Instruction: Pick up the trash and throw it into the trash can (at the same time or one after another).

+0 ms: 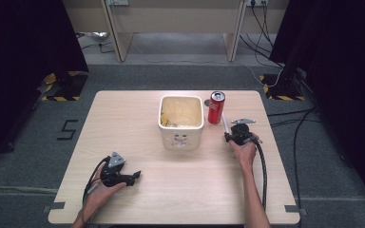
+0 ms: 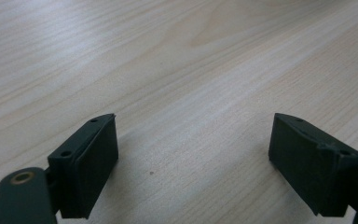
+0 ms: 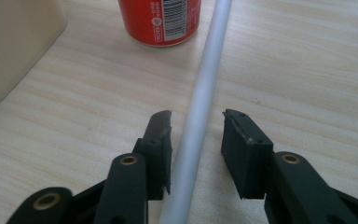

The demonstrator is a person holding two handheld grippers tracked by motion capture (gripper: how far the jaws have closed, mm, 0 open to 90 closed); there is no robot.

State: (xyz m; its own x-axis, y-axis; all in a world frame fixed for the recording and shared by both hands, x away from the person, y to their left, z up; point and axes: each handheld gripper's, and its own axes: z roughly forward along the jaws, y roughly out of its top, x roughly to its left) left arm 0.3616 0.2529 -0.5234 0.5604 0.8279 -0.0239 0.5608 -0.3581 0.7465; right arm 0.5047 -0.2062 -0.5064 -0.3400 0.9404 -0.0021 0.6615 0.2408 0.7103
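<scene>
Rod, pale grey and slim, lies flat on the table between the jaws of my right claw; its long axis runs straight away from the claw, far end passing just right of the red can; the jaws stand narrow around it, a sliver of gap on each side, pads not yet pressing. From above I see my right claw near the table's right edge, the rod pointing toward the can; the can stands upright. Left of it sits a cream bin, open-topped, yellowish scraps inside, too blurred to name. My left claw hovers wide over bare wood.
</scene>
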